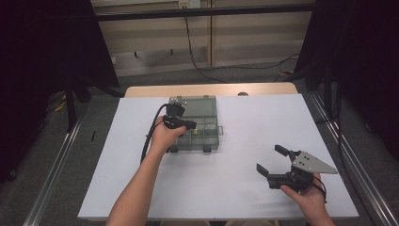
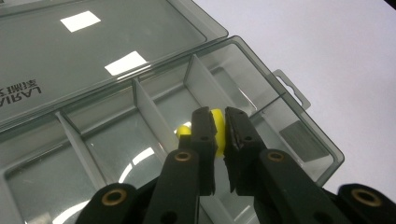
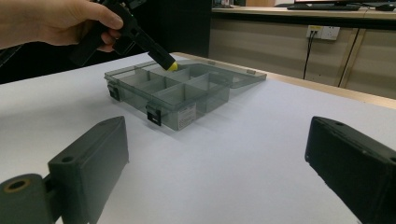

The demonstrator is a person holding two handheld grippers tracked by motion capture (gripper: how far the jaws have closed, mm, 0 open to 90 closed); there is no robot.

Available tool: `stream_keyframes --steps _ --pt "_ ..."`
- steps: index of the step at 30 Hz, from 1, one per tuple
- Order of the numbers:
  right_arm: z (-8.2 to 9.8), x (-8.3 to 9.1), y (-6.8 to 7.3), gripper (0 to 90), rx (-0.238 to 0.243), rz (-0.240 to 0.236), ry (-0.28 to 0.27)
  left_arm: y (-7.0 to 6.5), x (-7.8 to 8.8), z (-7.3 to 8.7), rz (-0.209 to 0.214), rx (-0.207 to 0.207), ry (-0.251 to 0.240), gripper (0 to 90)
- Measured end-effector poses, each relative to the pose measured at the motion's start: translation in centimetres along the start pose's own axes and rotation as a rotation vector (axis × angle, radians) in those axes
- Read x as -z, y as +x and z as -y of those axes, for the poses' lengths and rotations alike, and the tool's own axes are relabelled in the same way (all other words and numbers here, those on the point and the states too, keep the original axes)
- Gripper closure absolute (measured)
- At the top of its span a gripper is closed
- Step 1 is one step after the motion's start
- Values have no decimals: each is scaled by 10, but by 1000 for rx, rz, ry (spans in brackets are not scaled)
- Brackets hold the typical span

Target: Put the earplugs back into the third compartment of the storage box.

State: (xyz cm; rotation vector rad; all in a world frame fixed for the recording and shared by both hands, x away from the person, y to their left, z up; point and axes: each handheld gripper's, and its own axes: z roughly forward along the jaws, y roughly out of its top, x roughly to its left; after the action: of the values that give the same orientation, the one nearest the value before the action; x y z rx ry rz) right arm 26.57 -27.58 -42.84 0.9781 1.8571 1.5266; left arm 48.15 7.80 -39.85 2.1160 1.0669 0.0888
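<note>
A translucent grey compartment box [image 1: 207, 141] lies open in the middle of the white table, its lid [image 1: 193, 103] flat behind it. My left gripper [image 1: 193, 125] hangs over the box, tilted down into it. In the left gripper view its jaws [image 2: 218, 113] are shut on a small yellow piece [image 2: 217, 133] above a compartment near the box's right end [image 2: 299, 140]. The right gripper view shows that yellow piece [image 3: 172, 66] at the gripper's tip over the box [image 3: 205, 100]. My right gripper [image 1: 271, 159] rests low at the table's near right, wide open with nothing between its fingers [image 3: 217, 125].
The white table top [image 1: 235, 188] reaches the front edge. A wooden strip [image 1: 211, 89] shows at the far edge. Black stands and cables stand on the floor beyond and to both sides. The box's two front latches [image 1: 207, 149] face me.
</note>
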Motion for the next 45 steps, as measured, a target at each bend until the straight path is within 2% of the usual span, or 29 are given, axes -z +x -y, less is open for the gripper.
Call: stream_keyframes --steps 3,6,10,17,28,33,35,38,45 --pt "0 0 -1 59 -1 2 -2 0 -2 -2 2 4 -2 827" --pt "0 0 -1 59 -2 2 0 0 -4 -3 -24 -11 5 827" --pt "0 0 0 59 -1 1 -1 1 -8 -5 -14 2 0 826" --pt "0 1 -1 60 0 4 -4 4 -14 -7 -29 17 -5 823" --pt "1 0 -1 60 -4 2 -1 4 -23 -7 -28 3 -10 805" --pt "1 0 -1 61 -7 -1 -2 5 -25 -6 -37 13 -23 757" --pt "1 0 -2 61 -7 0 -1 5 -24 -6 -22 11 -34 726" --pt "1 0 -2 61 -11 2 0 6 -22 -6 -26 13 -35 682" --pt "2 -1 -2 60 -13 -1 6 12 -5 -6 -21 3 -52 543"
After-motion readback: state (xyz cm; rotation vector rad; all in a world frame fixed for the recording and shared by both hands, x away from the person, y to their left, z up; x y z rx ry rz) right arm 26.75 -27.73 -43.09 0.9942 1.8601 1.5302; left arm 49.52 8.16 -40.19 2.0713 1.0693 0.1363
